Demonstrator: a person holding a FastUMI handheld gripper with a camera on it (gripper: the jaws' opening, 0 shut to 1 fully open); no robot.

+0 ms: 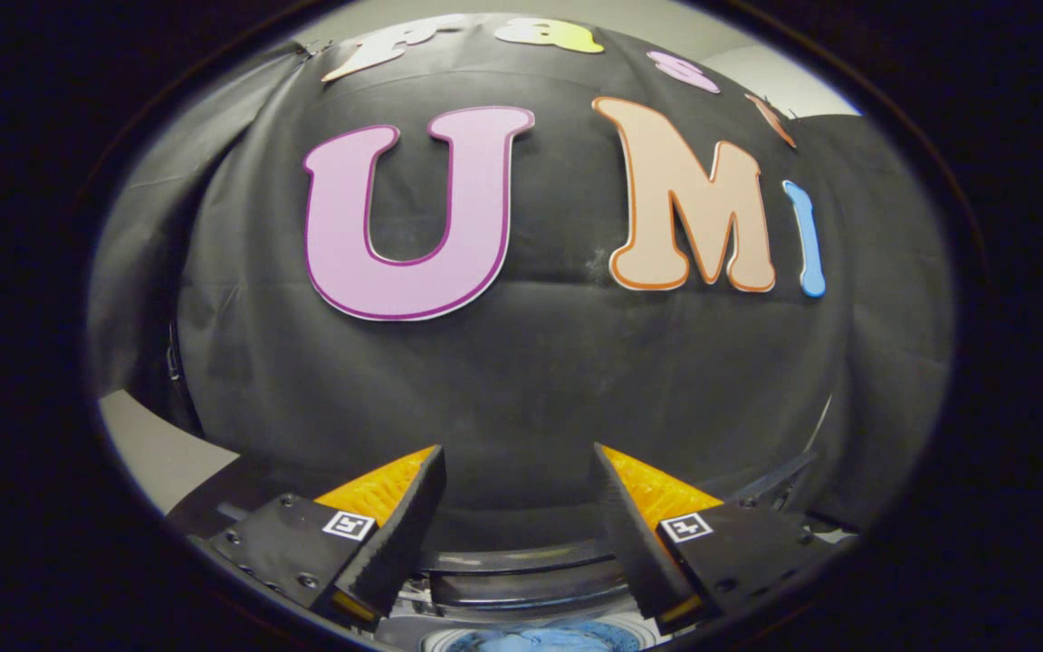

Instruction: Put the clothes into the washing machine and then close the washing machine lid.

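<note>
My gripper [518,453] is open, its two fingers spread wide with nothing between them, pointing at the booth's black cloth wall. Low between the fingers lies the dark curved back rim of the washing machine [521,563]. Just under that rim, at the very base between the fingers, a patch of blue cloth [547,639] shows inside the machine's opening. The lid cannot be made out from here.
The black cloth wall [521,380] hangs close ahead, beyond the machine. A pale wall or floor strip [155,453] shows past the left finger. Thin dark cables or straps [779,475] run behind the right finger.
</note>
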